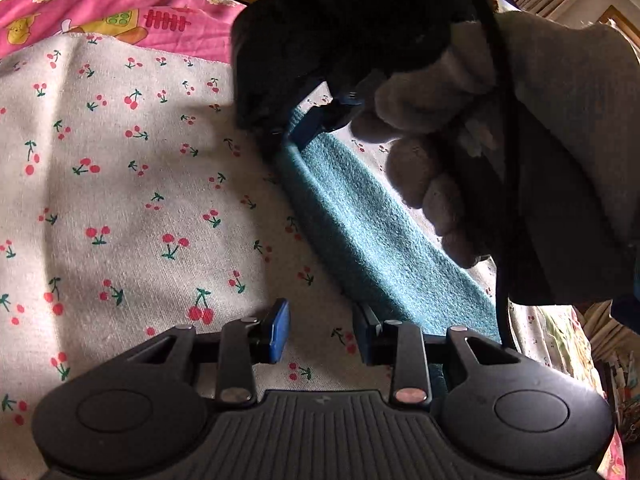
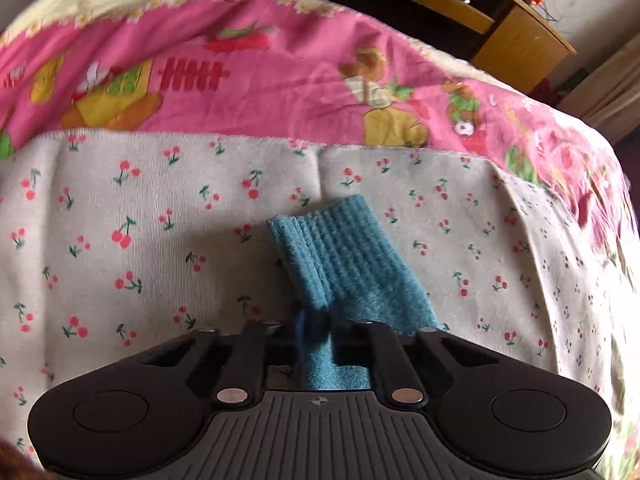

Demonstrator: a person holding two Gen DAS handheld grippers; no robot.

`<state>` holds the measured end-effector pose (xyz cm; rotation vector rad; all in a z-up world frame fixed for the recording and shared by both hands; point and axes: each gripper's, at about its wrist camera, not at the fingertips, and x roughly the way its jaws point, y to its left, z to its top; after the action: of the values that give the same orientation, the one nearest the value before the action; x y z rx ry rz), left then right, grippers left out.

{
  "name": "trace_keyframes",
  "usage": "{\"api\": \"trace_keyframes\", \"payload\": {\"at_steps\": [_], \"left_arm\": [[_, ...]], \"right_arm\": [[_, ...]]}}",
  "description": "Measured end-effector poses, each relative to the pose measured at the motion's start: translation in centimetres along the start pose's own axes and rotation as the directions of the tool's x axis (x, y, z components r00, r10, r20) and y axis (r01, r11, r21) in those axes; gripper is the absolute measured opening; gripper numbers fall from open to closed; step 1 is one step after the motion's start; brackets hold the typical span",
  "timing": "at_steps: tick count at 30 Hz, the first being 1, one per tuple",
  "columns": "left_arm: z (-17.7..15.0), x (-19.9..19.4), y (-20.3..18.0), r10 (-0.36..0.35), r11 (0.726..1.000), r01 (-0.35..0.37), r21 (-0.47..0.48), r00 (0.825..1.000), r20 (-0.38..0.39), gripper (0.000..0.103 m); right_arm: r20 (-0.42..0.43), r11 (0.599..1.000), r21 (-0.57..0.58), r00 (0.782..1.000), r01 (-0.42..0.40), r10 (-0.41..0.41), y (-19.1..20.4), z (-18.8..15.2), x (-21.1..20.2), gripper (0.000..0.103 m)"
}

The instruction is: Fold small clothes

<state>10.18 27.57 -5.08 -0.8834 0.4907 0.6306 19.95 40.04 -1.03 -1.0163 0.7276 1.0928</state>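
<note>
Left wrist view: cherry-print cloth (image 1: 120, 184) fills 9 o'clock side, flat, creased, sun patch across it. Pink cartoon sheet (image 1: 120, 16) beyond at 11 o'clock. Left gripper (image 1: 325, 334) at 6 o'clock, blue pads spread, nothing between them, only cherry cloth under the gap. Teal sock (image 1: 360, 216) runs diagonally from centre to 5 o'clock, lying on the cloth, lower end just beside the right-hand pad; contact unclear. Right gripper (image 1: 316, 128) at 12 o'clock, dark against the light, tips down on the sock's upper end. Gloved hand (image 1: 432, 152) at 2 o'clock wrapped round its handle, black cable trailing past.

Right wrist view: cherry cloth at 9 o'clock again, pink sheet along the top. Right gripper (image 2: 314, 334) at 6 o'clock, fingers pressed together, pinching the teal sock (image 2: 340, 264). Fabric bunched at the pinch, ribbed cuff sticking out toward 12 o'clock, free end resting on the cloth. Wooden shelf unit (image 2: 500, 28) at 1 o'clock, behind the bed.
</note>
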Motion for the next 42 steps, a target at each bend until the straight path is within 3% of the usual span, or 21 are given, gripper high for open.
{"api": "trace_keyframes", "payload": {"at_steps": [4, 10, 15, 18, 20, 23, 24, 27, 28, 30, 31, 33, 38, 40, 42], "left_arm": [[-0.2, -0.1, -0.5, -0.024, 1.000, 0.024, 0.015, 1.000, 0.017, 0.050], [-1.3, -1.2, -3.0, -0.070, 0.989, 0.058, 0.138, 0.994, 0.085, 0.061], [-3.2, -2.2, -5.8, -0.120, 0.947, 0.080, 0.311, 0.987, 0.110, 0.066], [-4.1, -2.8, -7.6, -0.154, 0.909, 0.092, 0.407, 0.980, 0.123, 0.069], [-5.0, -3.2, -9.0, -0.191, 0.874, 0.109, 0.474, 0.973, 0.127, 0.078], [-7.2, -3.9, -11.4, -0.254, 0.788, 0.130, 0.602, 0.959, 0.125, 0.084], [-8.2, -4.0, -12.2, -0.268, 0.747, 0.131, 0.652, 0.956, 0.115, 0.089], [-11.6, -3.2, -14.4, -0.258, 0.610, 0.109, 0.785, 0.964, 0.067, 0.094], [-12.9, -2.9, -15.1, -0.242, 0.561, 0.096, 0.822, 0.969, 0.052, 0.094], [-14.9, -2.3, -15.9, -0.207, 0.478, 0.061, 0.876, 0.977, 0.044, 0.094], [-15.7, -2.2, -16.1, -0.195, 0.447, 0.043, 0.893, 0.980, 0.050, 0.094], [-16.6, -2.1, -16.3, -0.176, 0.418, 0.020, 0.908, 0.983, 0.060, 0.094], [-16.4, -1.5, -16.2, -0.119, 0.440, -0.027, 0.898, 0.989, 0.089, 0.094], [-16.7, -1.4, -16.2, -0.112, 0.425, -0.047, 0.904, 0.988, 0.105, 0.094], [-17.1, -1.5, -16.4, -0.112, 0.393, -0.066, 0.917, 0.987, 0.118, 0.094]], "right_arm": [[0.092, 0.991, 0.131, 0.995, 0.011, -0.023, -3.4, -0.9, -3.7, 0.006], [0.238, 0.915, 0.404, 0.966, 0.000, -0.105, -10.6, -7.7, -12.1, 0.006], [0.324, 0.780, 0.625, 0.918, -0.025, -0.230, -15.6, -17.0, -19.5, 0.006], [0.368, 0.650, 0.756, 0.871, -0.076, -0.325, -17.5, -24.7, -23.7, 0.006], [0.368, 0.552, 0.827, 0.844, -0.105, -0.391, -18.0, -30.7, -25.8, 0.006], [0.280, 0.388, 0.917, 0.838, -0.090, -0.468, -17.1, -39.9, -26.2, 0.006], [0.235, 0.322, 0.943, 0.846, -0.080, -0.479, -16.6, -43.0, -25.6, 0.006], [0.107, 0.110, 0.992, 0.897, -0.066, -0.428, -14.8, -51.1, -21.9, 0.007], [0.074, 0.057, 0.997, 0.912, -0.056, -0.404, -14.1, -53.2, -20.6, 0.007], [0.092, -0.024, 0.994, 0.930, -0.107, -0.356, -12.7, -56.2, -18.5, 0.007], [0.115, -0.046, 0.989, 0.926, -0.141, -0.358, -12.1, -57.2, -18.1, 0.007], [0.154, -0.055, 0.980, 0.909, -0.190, -0.387, -11.6, -57.9, -18.2, 0.007], [0.206, -0.078, 0.962, 0.882, -0.262, -0.423, -11.9, -58.7, -18.5, 0.016], [0.225, -0.098, 0.951, 0.874, -0.293, -0.431, -11.9, -59.1, -18.7, 0.018], [0.198, -0.126, 0.952, 0.873, -0.280, -0.446, -12.0, -59.8, -19.0, 0.024]]}}
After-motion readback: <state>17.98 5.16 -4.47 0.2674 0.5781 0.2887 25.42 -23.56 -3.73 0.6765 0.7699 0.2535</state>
